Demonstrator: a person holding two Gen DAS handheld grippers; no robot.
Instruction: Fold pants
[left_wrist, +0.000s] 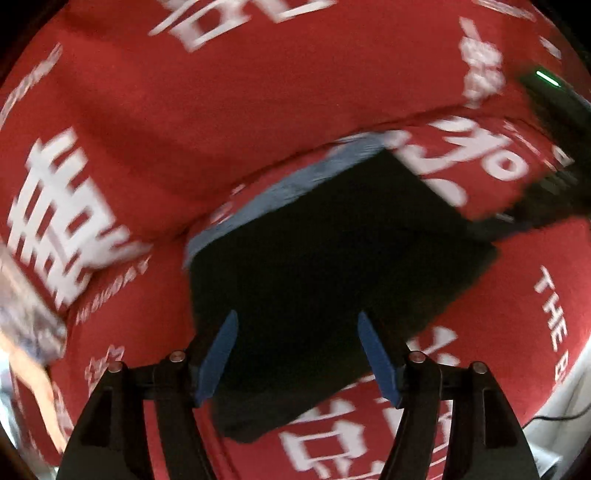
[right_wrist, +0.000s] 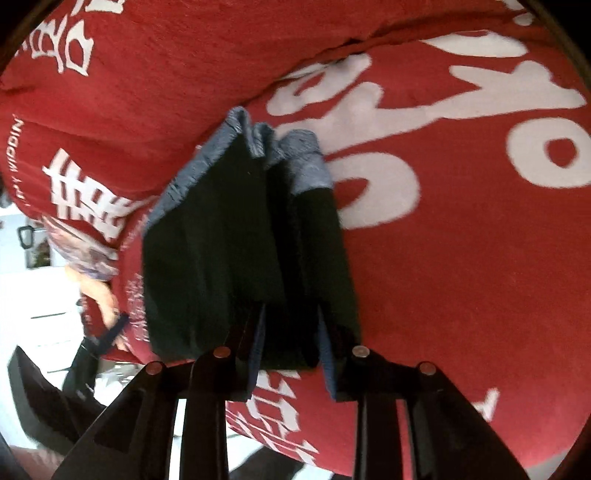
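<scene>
The pants (right_wrist: 236, 240) lie straight ahead of the right claw (right_wrist: 291, 332), their long axis running away from it toward the grey-blue waistband (right_wrist: 303, 162) at the far end. The near edge of the bundle sits between this claw's blue pads (right_wrist: 327, 350), which stand close together with dark cloth between them; they look clamped on that edge, so the right claw is the nearer one.

The left claw (left_wrist: 297, 354) hangs over the same bundle with its pads (left_wrist: 221, 350) wide apart and nothing between them; the pants (left_wrist: 332, 277) spread ahead of it and a little to its right, the waistband strip (left_wrist: 277, 192) along their far left edge.

The pants are black, already folded into a compact stack of several layers, with the banded ends bunched together. They rest on a red blanket with large white lettering (right_wrist: 461, 277), which covers the surface below.
</scene>
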